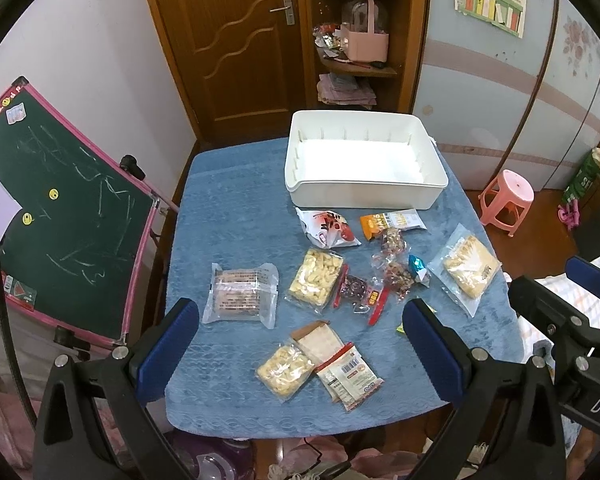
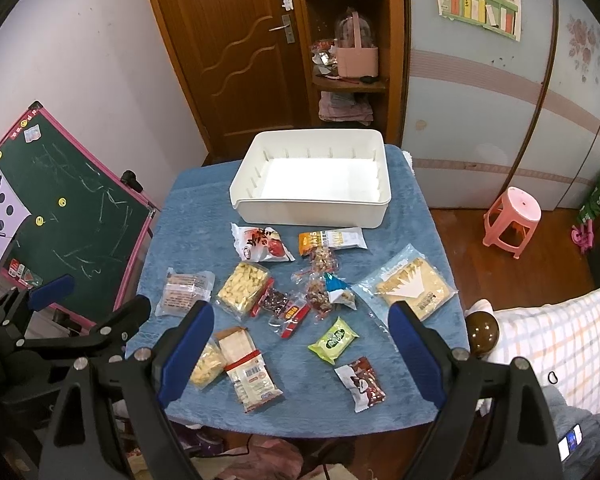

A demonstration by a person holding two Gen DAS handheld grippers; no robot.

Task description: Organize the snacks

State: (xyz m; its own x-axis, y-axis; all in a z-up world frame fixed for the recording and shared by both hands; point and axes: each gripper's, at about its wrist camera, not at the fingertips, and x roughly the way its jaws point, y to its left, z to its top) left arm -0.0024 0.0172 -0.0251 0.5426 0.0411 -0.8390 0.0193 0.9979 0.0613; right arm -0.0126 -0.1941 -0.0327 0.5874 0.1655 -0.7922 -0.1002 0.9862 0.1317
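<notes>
- The left hand-held gripper [image 1: 298,346] was seen held above the near edge of the table [image 1: 228,208], its blue pads spread wide with nothing between them.
- The right hand-held gripper [image 2: 302,350] was likewise found wide open and empty, hovering over the near part of the blue cloth.
- A white bin [image 2: 312,178] was placed at the far side of the table, well beyond both hand-held grippers, with nothing visible inside it.
- The snacks were scattered on the cloth between the hand-held grippers and the bin.
- A green packet [image 2: 333,339] and a dark red-and-white packet [image 2: 360,383] were seen lying between the right hand-held gripper's pads, below them and untouched.
- A barcode-labelled packet [image 1: 348,376] and a clear bag of pale puffs [image 1: 284,370] were seen between the left hand-held gripper's pads, also untouched.
- A large flat bag of pale crackers [image 2: 410,286] was located just beyond the right hand-held gripper's right finger.
- A brown biscuit pack [image 1: 240,294] was located just beyond the left hand-held gripper's left finger.
</notes>
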